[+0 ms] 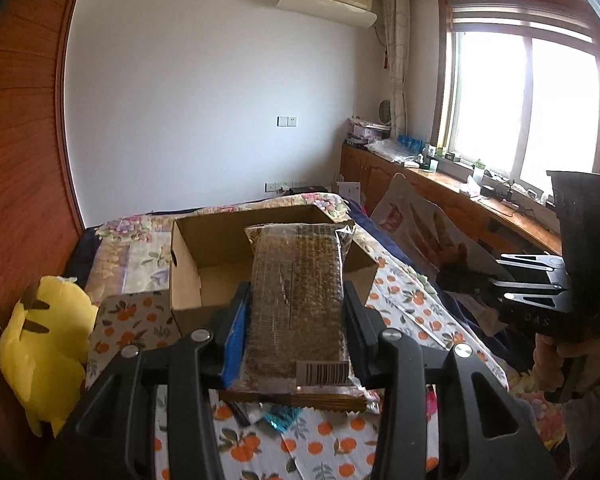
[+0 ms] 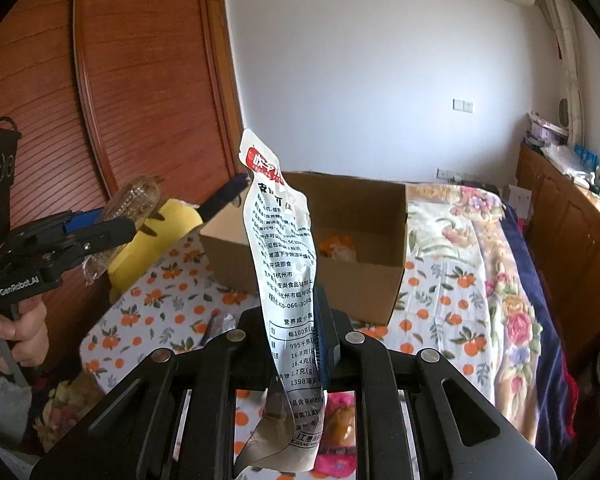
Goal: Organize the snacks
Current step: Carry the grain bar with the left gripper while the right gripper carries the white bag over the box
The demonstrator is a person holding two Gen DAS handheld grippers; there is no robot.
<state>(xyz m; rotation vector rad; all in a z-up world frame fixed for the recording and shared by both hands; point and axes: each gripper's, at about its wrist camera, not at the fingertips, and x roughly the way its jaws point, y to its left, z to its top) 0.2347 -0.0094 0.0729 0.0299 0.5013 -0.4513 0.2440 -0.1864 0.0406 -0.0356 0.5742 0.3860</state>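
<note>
The left gripper is clamped on a clear brown bar pack, held flat and pointing at the box. The right gripper pinches a white pouch near its lower part, so the pouch stands upright and floppy. Under both, more snacks lie on the orange-print bedspread near its front edge. Beyond them the open box sits mid-bed, with 1 orange packet already inside.

To do this well, I would carry each pack fully over the box rim before letting go, 1 hand at a time, lowering the pouch so that it lies flat rather than catching on the near wall.
</note>
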